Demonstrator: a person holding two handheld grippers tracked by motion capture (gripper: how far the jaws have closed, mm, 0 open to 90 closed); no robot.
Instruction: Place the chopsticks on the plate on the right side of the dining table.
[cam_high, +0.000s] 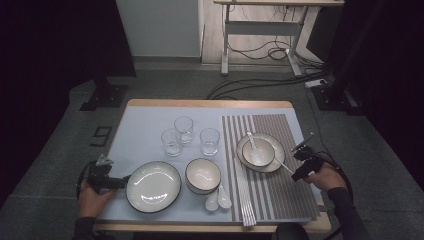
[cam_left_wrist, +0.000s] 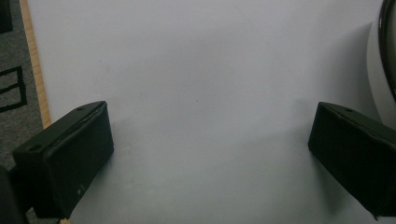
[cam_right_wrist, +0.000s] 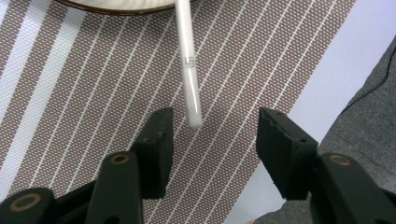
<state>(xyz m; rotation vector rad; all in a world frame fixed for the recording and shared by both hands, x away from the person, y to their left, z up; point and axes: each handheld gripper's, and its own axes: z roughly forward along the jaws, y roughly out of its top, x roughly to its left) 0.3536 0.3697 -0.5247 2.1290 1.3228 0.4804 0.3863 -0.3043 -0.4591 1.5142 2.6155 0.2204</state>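
White and slim, the chopstick (cam_right_wrist: 188, 65) lay on the brown striped placemat (cam_right_wrist: 84, 93), its tip resting between the parted jaws of the right gripper (cam_right_wrist: 212, 128), touched by neither pad; the jaws stood partly open around it without gripping. In the high view the right gripper (cam_high: 303, 161) hung near the right edge of the table (cam_high: 210, 103), held in the person's right hand (cam_high: 325, 176), with the chopstick (cam_high: 283, 166) running from it up to the rim of the plate (cam_high: 260, 152) that carried a small bowl (cam_high: 258, 150) and a spoon (cam_high: 251, 140).

At the near left corner the left gripper (cam_high: 120, 183) lay low over the pale blue mat (cam_high: 145, 125), jaws wide apart and holding nothing, just beside the large dark-rimmed plate (cam_high: 153, 186). In the left gripper view its jaws framed bare mat (cam_left_wrist: 201, 93).

Along the near edge lay two white spoons (cam_high: 218, 199) and a bundle of chopsticks (cam_high: 245, 197). Beyond them stood a deep bowl (cam_high: 203, 175), and farther toward the far edge three clear glasses (cam_high: 189, 134).
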